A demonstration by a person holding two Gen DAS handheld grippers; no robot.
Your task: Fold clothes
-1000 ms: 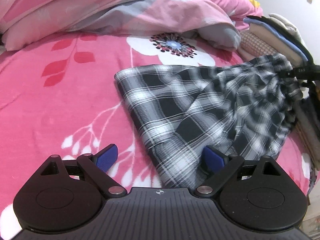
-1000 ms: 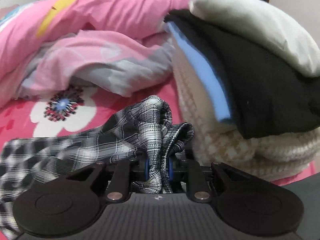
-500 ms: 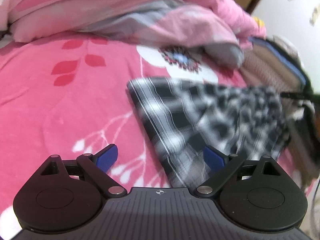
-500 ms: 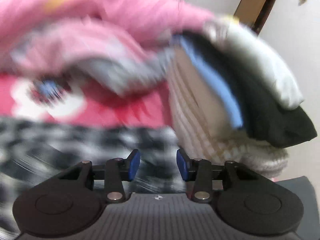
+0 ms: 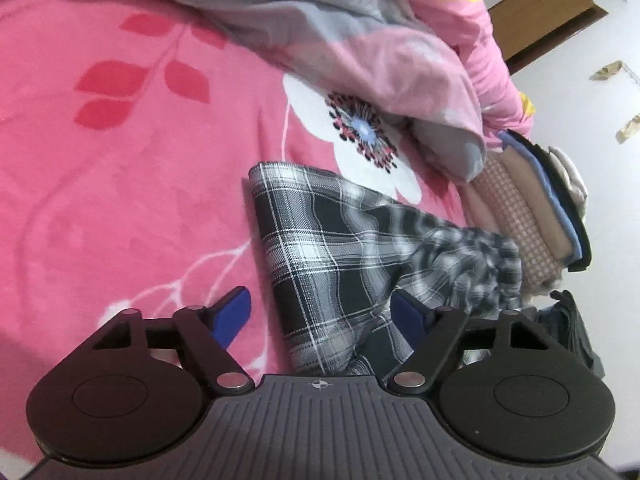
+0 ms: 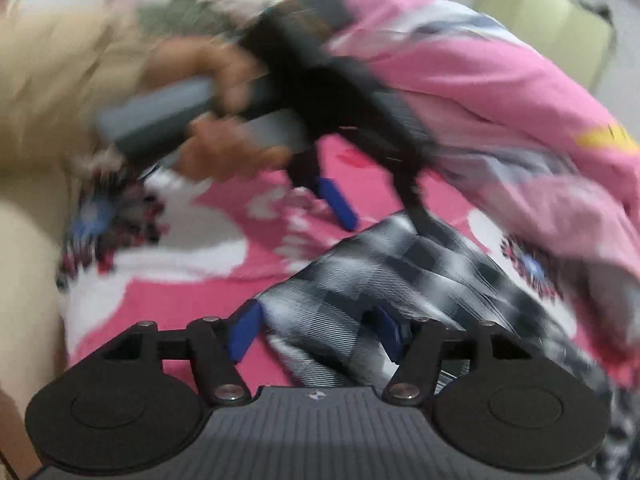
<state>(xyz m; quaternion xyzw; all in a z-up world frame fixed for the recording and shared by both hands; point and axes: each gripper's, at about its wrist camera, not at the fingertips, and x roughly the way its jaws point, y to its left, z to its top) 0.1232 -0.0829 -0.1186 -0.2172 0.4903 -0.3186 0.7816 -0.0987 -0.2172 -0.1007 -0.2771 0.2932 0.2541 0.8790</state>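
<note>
Plaid shirt (image 5: 332,256) lying half-folded mid-bed (image 5: 120,184), beside folded stack (image 5: 532,216) at bed edge. Left gripper (image 5: 320,314) closing around near hem, pads not yet pressing, likely setting up next fold. Right gripper (image 6: 316,330) opening, released, cloth loose between jaws.

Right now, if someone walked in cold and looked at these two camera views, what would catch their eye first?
First, the black-and-white plaid garment, partly folded on the bright pink flowered blanket, lying between the closing jaws of the left gripper. Behind it a rumpled pink and grey quilt is heaped, and at the right edge leans a stack of folded clothes. The right wrist view is badly blurred, with the right gripper opening over the plaid cloth.
</note>
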